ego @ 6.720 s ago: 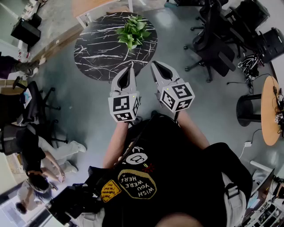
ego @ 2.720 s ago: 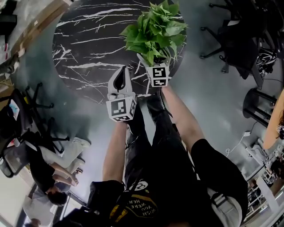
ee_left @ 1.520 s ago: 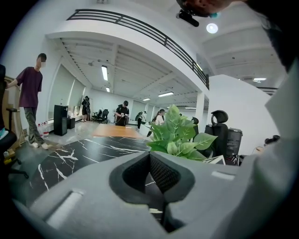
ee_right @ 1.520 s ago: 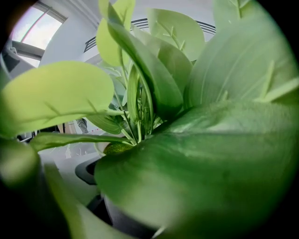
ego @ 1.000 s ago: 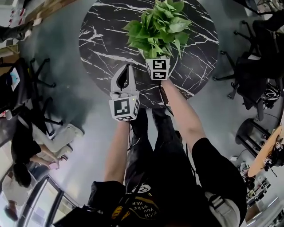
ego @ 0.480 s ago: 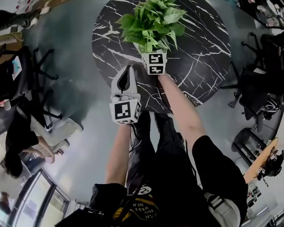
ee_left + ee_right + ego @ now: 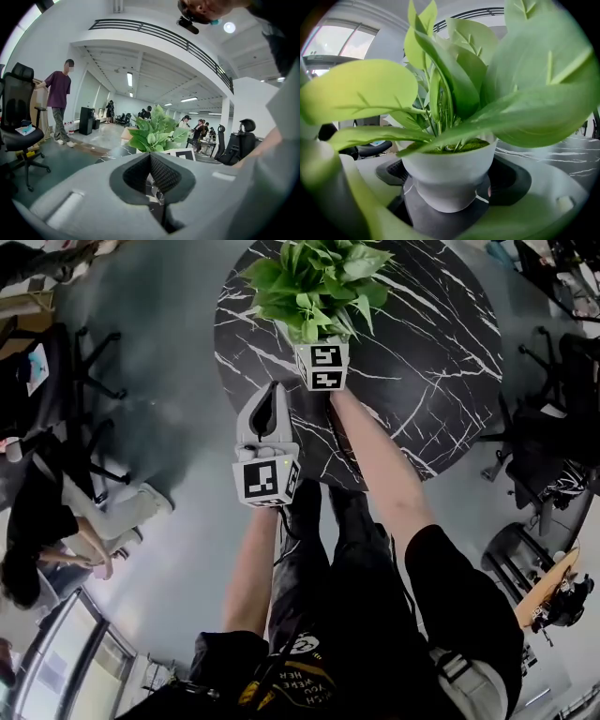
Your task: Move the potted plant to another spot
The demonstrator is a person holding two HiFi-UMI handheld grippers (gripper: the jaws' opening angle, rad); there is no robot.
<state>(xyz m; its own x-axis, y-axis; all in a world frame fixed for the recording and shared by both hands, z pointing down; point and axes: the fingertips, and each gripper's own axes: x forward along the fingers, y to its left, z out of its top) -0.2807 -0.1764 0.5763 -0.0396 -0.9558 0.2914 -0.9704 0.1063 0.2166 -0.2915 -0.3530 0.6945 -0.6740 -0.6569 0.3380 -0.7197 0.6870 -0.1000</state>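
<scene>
The potted plant (image 7: 314, 277), green leaves in a small white pot (image 7: 450, 176), is over the left part of the round black marble table (image 7: 431, 352). My right gripper (image 7: 317, 345) is shut on the pot, one jaw on each side of it, and leaves hide the fingertips in the head view. The left gripper (image 7: 276, 390) hovers near the table's front-left edge, shut and holding nothing. In the left gripper view the plant (image 7: 157, 131) stands just ahead of the shut left gripper (image 7: 151, 159). Whether the pot rests on the table is unclear.
Office chairs (image 7: 544, 456) stand right of the table, and another chair (image 7: 56, 362) is at the left. A seated person (image 7: 56, 521) is at the left on the grey floor. A standing person (image 7: 58, 105) and more people show in the distance.
The right gripper has carried the plant leftward across the table, from near its middle toward its left side. The left gripper has stayed shut beside it.
</scene>
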